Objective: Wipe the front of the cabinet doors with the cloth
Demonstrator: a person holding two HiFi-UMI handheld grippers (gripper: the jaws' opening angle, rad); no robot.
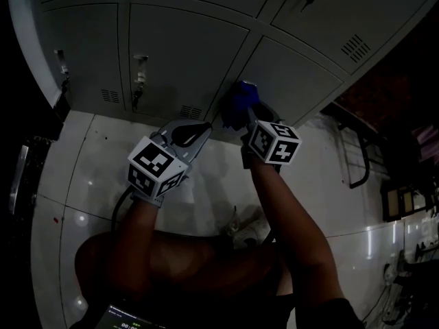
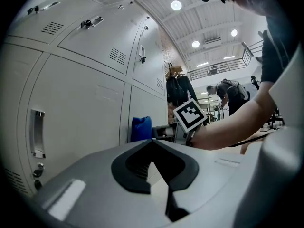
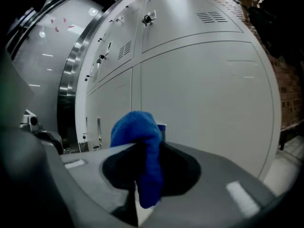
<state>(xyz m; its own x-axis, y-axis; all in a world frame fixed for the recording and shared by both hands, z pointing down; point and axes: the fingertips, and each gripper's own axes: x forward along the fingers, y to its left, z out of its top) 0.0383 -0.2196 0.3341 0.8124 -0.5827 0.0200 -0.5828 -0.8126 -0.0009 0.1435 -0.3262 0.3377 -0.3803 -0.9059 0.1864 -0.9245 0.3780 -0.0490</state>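
While the right gripper [image 3: 142, 148] clamps tight on the blue cloth [image 3: 137, 127] — a wad bulging above the jaws, a tail hanging down between them — the left gripper [image 2: 153, 141] has its jaws tip to tip with nothing in them. From the head view, both tools point at the bottom row of grey cabinet doors [image 1: 185, 53], the left one near the foot of the doors and beside the right. The cloth sits low on the bank, right by the vertical seam between two doors. The left gripper view shows it up against the door front, with the right gripper's marker cube [image 2: 191, 117] and the person's bare forearm [image 2: 228, 127] behind it. Each door carries a louvred vent [image 1: 191, 112], and one to the left has a small handle [image 1: 140, 67]. Below the doors — pale, glossy floor tiles [image 1: 89, 177]. Far off in the left gripper view, dark jackets [image 2: 178, 87] hang beyond the cabinets under round ceiling lights [image 2: 176, 4].
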